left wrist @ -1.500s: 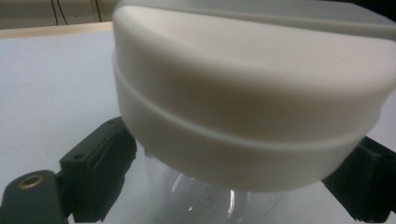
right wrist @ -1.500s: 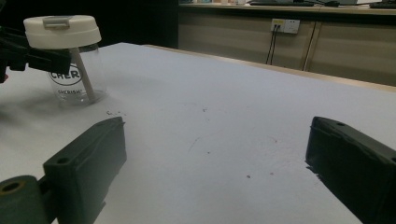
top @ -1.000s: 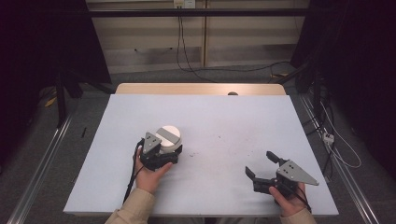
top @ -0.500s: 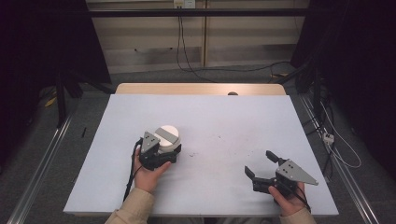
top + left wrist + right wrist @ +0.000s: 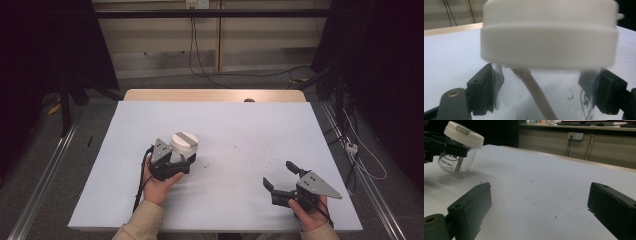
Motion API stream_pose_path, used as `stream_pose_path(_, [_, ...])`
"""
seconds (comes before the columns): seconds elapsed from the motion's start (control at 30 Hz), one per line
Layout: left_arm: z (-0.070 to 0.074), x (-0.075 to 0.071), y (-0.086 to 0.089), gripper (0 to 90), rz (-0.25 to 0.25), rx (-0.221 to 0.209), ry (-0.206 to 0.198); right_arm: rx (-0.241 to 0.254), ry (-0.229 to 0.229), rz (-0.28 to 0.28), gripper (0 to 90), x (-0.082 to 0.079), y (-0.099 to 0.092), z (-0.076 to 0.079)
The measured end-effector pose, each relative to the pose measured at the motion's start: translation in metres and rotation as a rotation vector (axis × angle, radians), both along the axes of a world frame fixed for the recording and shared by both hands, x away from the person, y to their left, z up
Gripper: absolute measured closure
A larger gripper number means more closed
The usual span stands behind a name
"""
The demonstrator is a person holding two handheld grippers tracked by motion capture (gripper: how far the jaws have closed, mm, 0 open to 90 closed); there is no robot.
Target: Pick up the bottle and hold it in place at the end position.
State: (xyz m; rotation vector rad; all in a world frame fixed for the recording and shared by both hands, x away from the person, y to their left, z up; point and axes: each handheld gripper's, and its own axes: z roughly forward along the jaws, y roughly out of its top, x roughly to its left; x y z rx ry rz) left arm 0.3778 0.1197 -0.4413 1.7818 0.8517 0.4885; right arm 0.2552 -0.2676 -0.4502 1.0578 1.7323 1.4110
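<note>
So the left tongs (image 5: 186,159) are clamped on a clear plastic jar (image 5: 457,161) just under its white lid (image 5: 184,142), one black jaw on each side of the see-through wall, and the jar sits tipped a bit with its lid leaning away from the hand. In the left gripper view you can see a pale stick or straw (image 5: 535,92) running down inside the jar, and the right gripper view shows some dark lettering on the jar wall, too small to read fully. The jar sits left of the middle of the white worktop (image 5: 250,130), closer to the near edge than the far one. The right tongs (image 5: 282,175) are spread wide with nothing between the jaws, sitting low near the front right corner, well apart from the jar. Between the two there's a big open stretch of bare worktop with just a few dark specks (image 5: 235,148). The whole far half is open too, up to the wooden strip (image 5: 215,95) along the back edge.
</note>
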Motion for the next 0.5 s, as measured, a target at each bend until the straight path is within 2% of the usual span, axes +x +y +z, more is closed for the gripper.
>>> stream_pose_path(0.13, [0.0023,0.0009,-0.0008,18.6,-0.024,-0.014,-0.002,-0.001,-0.001,-0.002,4.7,0.0007,0.0016,-0.0002])
stream_pose_path(0.2, [0.0038,0.0020,-0.0009,18.6,-0.037,-0.037,-0.006,-0.007,0.004,-0.001,4.7,0.0011,0.0030,-0.0004])
stream_pose_path(0.27, [0.0033,0.0029,-0.0009,18.6,-0.037,-0.062,-0.002,-0.007,0.002,-0.001,4.7,0.0014,0.0032,-0.0005])
stream_pose_path(0.5, [0.0032,0.0058,-0.0002,18.7,-0.035,-0.091,-0.020,-0.007,0.000,-0.007,4.7,0.0026,0.0023,-0.0004])
